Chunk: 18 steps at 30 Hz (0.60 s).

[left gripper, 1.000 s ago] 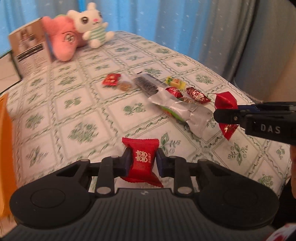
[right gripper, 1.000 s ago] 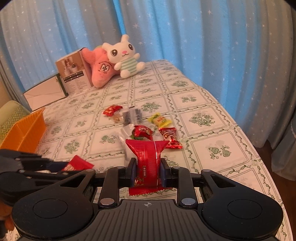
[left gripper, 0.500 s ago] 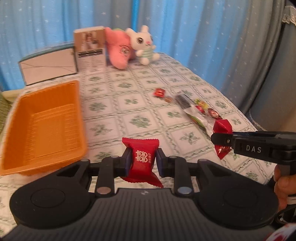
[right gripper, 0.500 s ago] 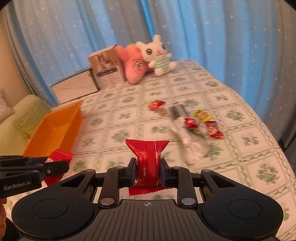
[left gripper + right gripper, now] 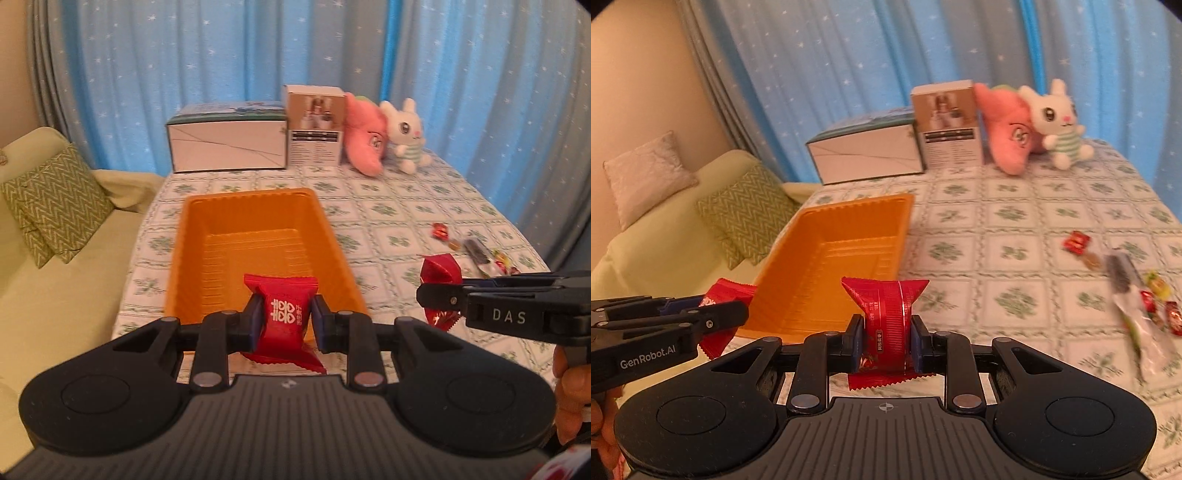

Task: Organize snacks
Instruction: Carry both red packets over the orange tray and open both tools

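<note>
1. A green sofa [image 5: 55, 280] with a zigzag-patterned cushion [image 5: 51, 203] stands just beside the desk's left edge.
2. The orange tray [image 5: 258, 206] lies on the desk [image 5: 388, 221], near its left edge, with its long side running from the near edge towards the far one. Nothing shows on the part of its floor that is visible.
3. The left hand-held gripper [image 5: 284, 321] pinches a red candy packet [image 5: 282, 314] between its pads, and in its own view the packet lies over the tray's near end.
4. The right hand-held gripper [image 5: 886, 336] pinches a second red packet [image 5: 886, 314] across its middle, and in its own view sits off the tray's near right corner.
5. Along the far edge of the desk stand a long white box [image 5: 227, 142], an upright carton [image 5: 316, 125], a pink plush [image 5: 365, 142] and a white rabbit plush [image 5: 404, 134], each touching or just beside the next.
6. Near the right edge of the desk lie the loose snacks [image 5: 1137, 291]: a small red sweet [image 5: 1076, 242] apart towards the far side, then a blurred cluster of red and yellow wrappers by a clear bag.
</note>
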Motion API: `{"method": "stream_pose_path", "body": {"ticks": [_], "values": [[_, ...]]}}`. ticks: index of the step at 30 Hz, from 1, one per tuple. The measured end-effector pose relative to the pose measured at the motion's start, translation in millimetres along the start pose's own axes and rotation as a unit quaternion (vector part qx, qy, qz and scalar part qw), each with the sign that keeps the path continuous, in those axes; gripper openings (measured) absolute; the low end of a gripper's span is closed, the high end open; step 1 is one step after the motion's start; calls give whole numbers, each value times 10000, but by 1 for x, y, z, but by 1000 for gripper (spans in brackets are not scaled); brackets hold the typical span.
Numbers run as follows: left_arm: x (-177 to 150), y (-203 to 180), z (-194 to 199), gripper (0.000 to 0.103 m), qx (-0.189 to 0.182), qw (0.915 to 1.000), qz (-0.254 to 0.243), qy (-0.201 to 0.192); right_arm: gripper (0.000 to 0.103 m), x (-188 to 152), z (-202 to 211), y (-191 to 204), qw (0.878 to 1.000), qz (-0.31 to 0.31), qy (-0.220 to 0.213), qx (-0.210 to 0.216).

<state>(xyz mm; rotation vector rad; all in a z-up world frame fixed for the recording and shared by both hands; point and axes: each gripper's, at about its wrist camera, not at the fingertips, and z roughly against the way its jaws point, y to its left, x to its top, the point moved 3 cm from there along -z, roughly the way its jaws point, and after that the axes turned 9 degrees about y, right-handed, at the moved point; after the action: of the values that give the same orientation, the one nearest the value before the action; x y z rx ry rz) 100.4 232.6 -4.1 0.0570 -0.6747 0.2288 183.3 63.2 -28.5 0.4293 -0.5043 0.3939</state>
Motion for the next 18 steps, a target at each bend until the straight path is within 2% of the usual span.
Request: {"method": "stream_pose_path", "body": {"ticks": [6, 18], "values": [[11, 31, -16, 25, 57, 9998, 154, 60, 26, 20, -34, 21, 9995, 131, 252, 131], [27, 56, -69, 25, -51, 9995, 170, 278, 26, 46, -94, 33, 9980, 250, 577, 85]]}}
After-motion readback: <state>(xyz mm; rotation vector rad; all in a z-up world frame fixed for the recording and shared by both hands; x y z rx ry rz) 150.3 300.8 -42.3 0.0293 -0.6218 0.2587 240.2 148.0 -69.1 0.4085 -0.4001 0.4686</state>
